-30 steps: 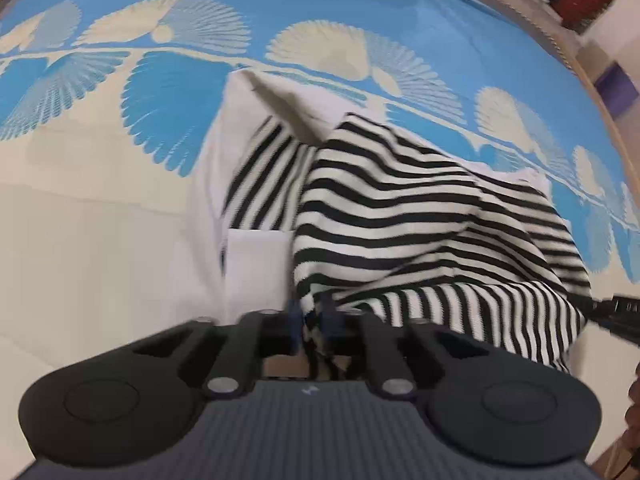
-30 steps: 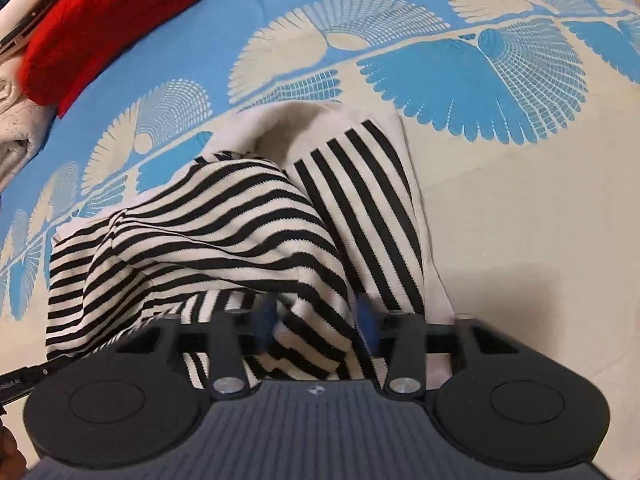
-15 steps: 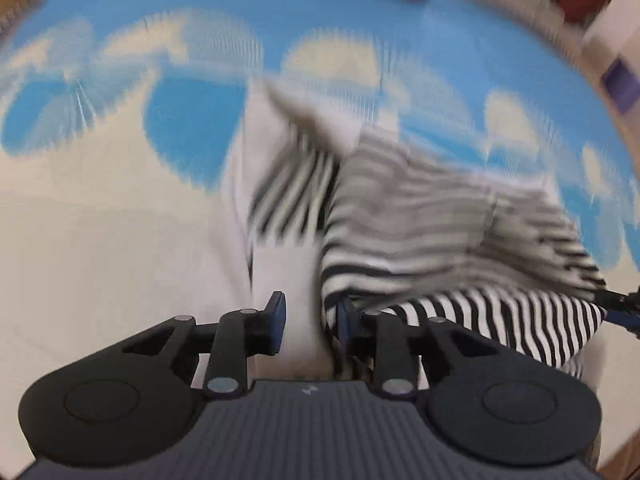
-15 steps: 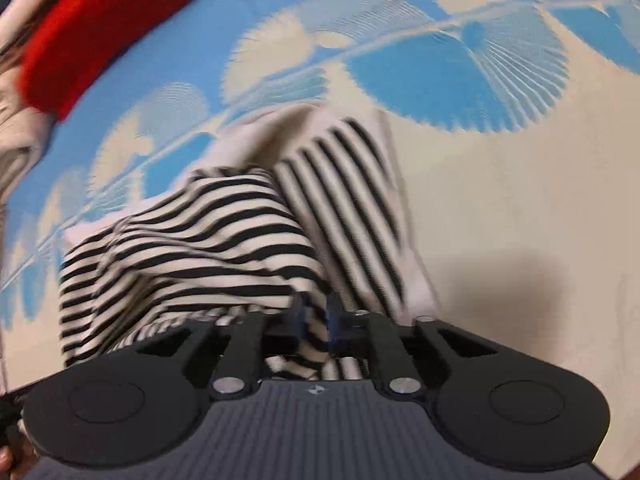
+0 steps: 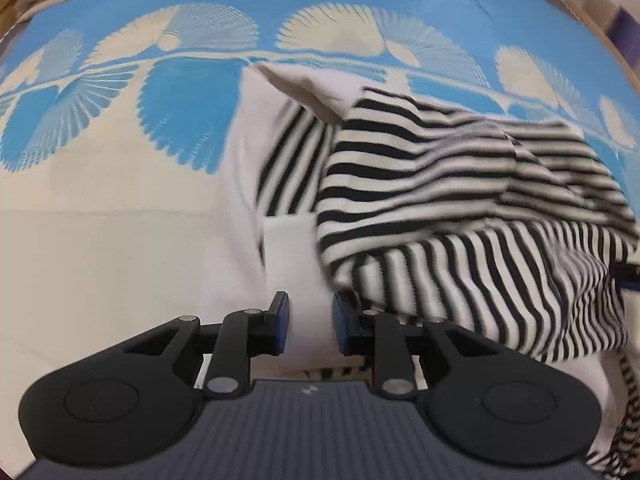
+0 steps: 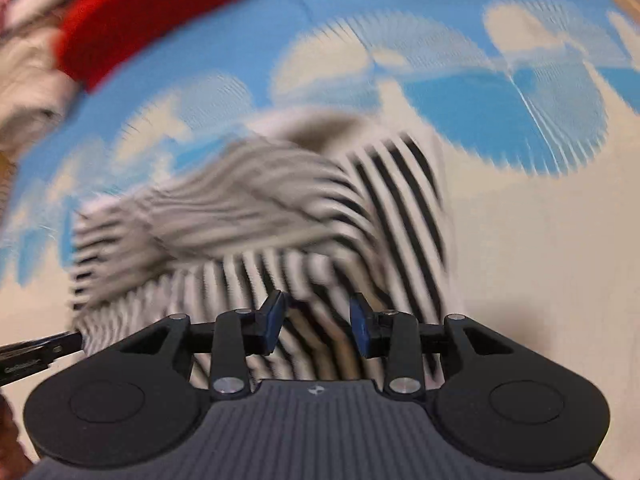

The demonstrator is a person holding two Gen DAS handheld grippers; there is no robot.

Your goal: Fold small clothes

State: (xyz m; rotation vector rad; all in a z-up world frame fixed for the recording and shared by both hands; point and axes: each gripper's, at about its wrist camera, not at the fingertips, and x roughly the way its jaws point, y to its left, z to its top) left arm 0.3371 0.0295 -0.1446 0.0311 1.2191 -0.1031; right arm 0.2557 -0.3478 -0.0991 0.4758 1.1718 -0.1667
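- My left gripper (image 5: 308, 328) hangs with jaws just spread, only loose white fabric between them.
- My right gripper (image 6: 316, 324) has just let go, jaws parted above the striped garment (image 5: 440, 184), which lies crumpled on the blue patterned bedspread (image 5: 120, 128).

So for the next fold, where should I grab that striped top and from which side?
Probably the loose near edge of the striped top, where the upper layer overhangs and lifts off the white fabric beneath. Come from above and the near side, jaws straddling that edge; the rest lies flat on the blue patterned cloth, offering little to pinch.
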